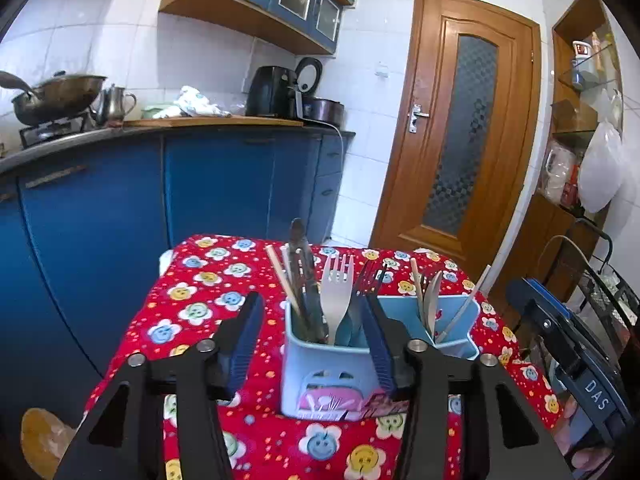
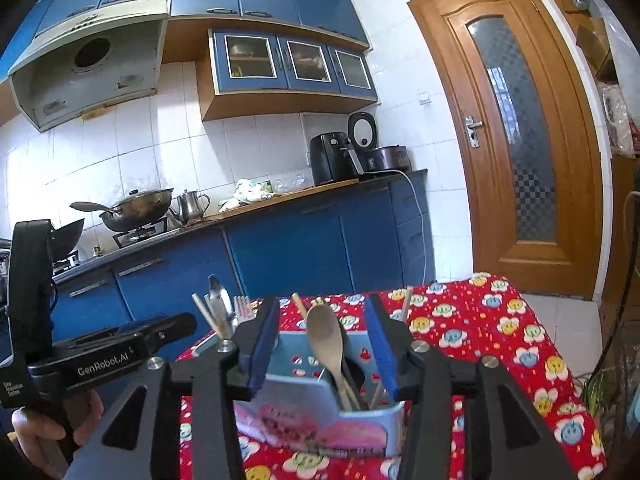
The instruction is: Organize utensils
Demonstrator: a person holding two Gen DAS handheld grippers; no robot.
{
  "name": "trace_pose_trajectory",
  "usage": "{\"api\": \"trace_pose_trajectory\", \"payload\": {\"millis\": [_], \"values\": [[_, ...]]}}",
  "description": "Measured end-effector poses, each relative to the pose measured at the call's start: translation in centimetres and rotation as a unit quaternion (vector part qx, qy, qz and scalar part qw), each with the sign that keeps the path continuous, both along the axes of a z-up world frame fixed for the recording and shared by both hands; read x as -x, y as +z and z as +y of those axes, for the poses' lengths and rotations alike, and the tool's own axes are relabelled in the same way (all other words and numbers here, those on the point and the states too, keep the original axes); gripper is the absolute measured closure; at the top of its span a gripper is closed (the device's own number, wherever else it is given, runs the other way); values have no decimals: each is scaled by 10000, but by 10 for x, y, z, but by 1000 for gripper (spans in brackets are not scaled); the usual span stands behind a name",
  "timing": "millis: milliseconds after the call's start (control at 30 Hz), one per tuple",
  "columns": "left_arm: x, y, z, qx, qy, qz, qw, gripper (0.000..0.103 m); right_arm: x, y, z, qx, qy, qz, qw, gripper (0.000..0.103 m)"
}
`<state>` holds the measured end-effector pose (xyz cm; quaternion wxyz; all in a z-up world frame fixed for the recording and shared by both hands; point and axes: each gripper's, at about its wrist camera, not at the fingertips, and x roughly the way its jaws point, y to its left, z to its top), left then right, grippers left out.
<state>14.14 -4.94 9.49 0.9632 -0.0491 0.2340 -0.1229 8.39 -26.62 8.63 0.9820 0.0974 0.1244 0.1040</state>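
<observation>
From the left wrist view, the left tongs (image 1: 312, 340) stand spread with nothing pinched, their blue pads either side of the near corner of the light blue utensil holder (image 1: 320, 376). The holder sits upright on the bench (image 1: 192, 312), which wears a red flowered cloth, so handles drop in and heads stick up: a white plastic fork (image 1: 338, 292), chopsticks (image 1: 282, 280) and dark metal pieces in the left compartment, a few more in the right one. The holder sits toward the near part of the bench; open cloth lies to its left and behind, and the bench's left edge falls off toward the blue cabinets (image 1: 160, 200).

From the right wrist view, the right tongs (image 2: 322, 348) are likewise spread and empty, framing the holder's right compartment, where a wooden spoon (image 2: 326, 336) leans. The cloth to the right is free, well clear of the wooden door (image 2: 516, 140). The other gripper's body crowds the left side.
</observation>
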Motion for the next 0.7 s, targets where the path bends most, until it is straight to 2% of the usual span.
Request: {"api": "trace_pose_trajectory", "payload": {"millis": [167, 333, 433, 700], "values": [[24, 5, 8, -50, 102, -20, 9999, 32, 25, 0, 2, -41, 38, 136, 9999, 35], [45, 7, 12, -170, 236, -31, 9996, 25, 46, -1, 6, 5, 21, 295, 9996, 8], [57, 7, 13, -312, 301, -51, 9990, 22, 57, -1, 9, 39, 29, 389, 9992, 1], [86, 3, 18, -551, 488, -143, 9972, 13, 79, -3, 16, 152, 8, 700, 9974, 0]]}}
